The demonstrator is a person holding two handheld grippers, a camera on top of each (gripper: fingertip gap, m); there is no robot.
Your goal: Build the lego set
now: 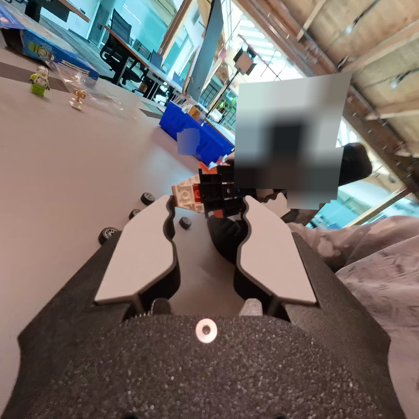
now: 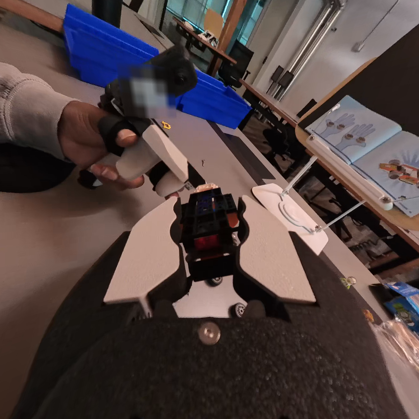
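Right hand-held gripper (image 2: 209, 217) clamped the car body (image 2: 209, 229) above the bench (image 1: 68, 158) | left hand-held gripper (image 1: 207, 204) stood wide at its nose | chassis built; four wheels (image 1: 108, 234) lay loose | minifigure (image 1: 40, 80) stood finished.

The table (image 1: 68, 170) is bare on the left side. Four loose wheels (image 1: 108, 234) lie near the left gripper (image 1: 207, 204). The lego car (image 2: 208, 229) fills the right gripper (image 2: 208, 204). A blue bin (image 2: 108, 52) and stand base (image 2: 292, 217) flank it, apparently near.
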